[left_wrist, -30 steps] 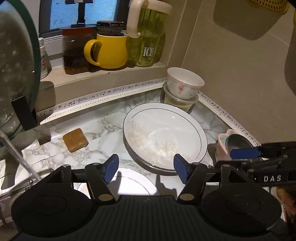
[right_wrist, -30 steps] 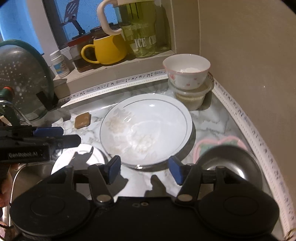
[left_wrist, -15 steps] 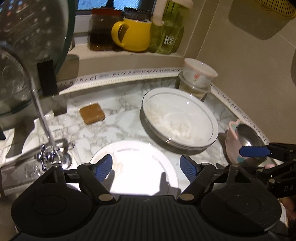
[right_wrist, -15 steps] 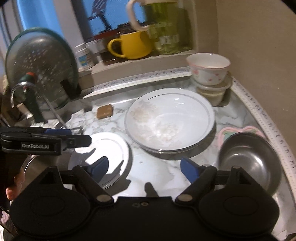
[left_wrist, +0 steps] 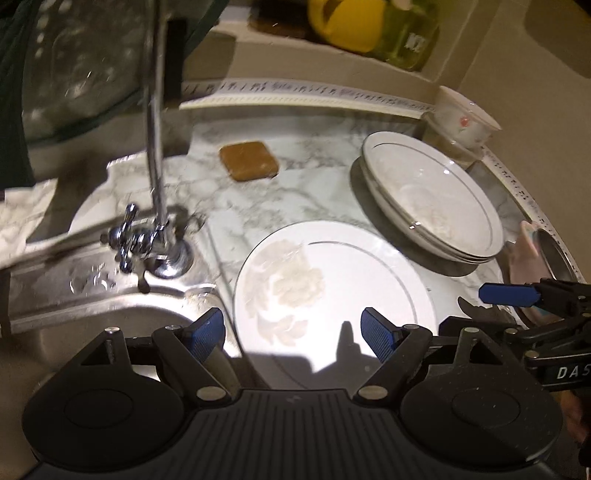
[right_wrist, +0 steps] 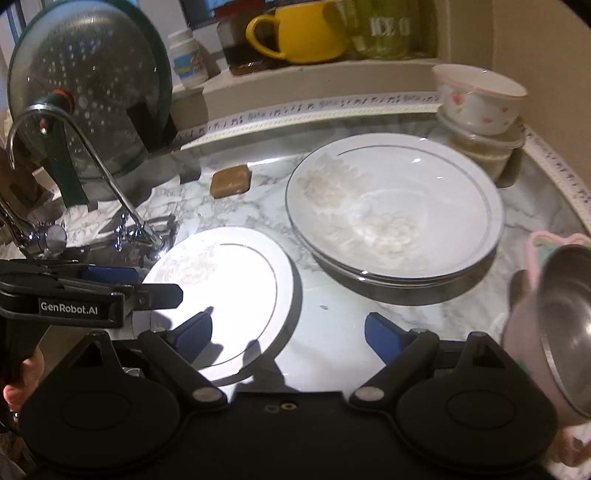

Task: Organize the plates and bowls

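Now | left claw spread wide, empty, over flat plate | right claw opening, empty

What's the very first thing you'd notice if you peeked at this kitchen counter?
The brightly lit flat white plate near the front, beside the sink's tap, catches the eye first. Behind it to the right sits a stack of big white deep plates on the marble counter. A yellow mug glows on the ledge at the back.
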### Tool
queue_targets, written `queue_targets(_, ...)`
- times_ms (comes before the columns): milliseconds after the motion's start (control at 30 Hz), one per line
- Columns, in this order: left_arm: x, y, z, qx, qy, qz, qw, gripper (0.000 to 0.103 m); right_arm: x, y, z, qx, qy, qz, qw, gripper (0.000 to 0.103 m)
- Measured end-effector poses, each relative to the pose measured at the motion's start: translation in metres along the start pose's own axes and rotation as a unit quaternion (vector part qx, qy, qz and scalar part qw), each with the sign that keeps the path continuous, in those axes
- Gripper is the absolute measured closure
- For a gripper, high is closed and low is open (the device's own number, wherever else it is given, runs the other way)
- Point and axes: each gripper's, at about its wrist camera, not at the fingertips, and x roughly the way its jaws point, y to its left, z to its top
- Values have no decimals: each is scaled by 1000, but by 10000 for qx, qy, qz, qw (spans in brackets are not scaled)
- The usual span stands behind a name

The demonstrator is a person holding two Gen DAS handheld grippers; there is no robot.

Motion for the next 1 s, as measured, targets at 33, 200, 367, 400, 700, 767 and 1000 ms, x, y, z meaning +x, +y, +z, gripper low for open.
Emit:
queue_targets(33, 2, 3, -1, -64, 10, 34, 10000, 22, 5, 2, 0, -9, 41, 14, 10000, 14)
queue_targets(200, 10, 14, -3, -362, 140, 6, 9992, 22, 23, 3, 2, 90, 208, 60, 9997, 22)
queue_targets(367, 10, 18, -3, -472, 127, 0, 9988, 22, 36, 3, 3, 194, 386, 149, 9990, 30)
queue_targets(400, 10, 19, -3, -483, 110, -25, 9988, 22, 37, 4, 3, 196, 363, 144, 9990, 30)
queue_targets(700, 8, 21, -2, -597, 109, -137, 9981, 51, 43, 14, 9, 60, 426, 168, 9989, 48)
queue_targets(767, 7, 21, -3, -602, 125, -150, 9980, 61, 43, 15, 9, 53, 437, 176, 9989, 51)
queue_targets(1000, 5, 22, -3, -765, 167, -123, 9969, 72, 42, 12, 10, 131, 430, 58, 9990, 65)
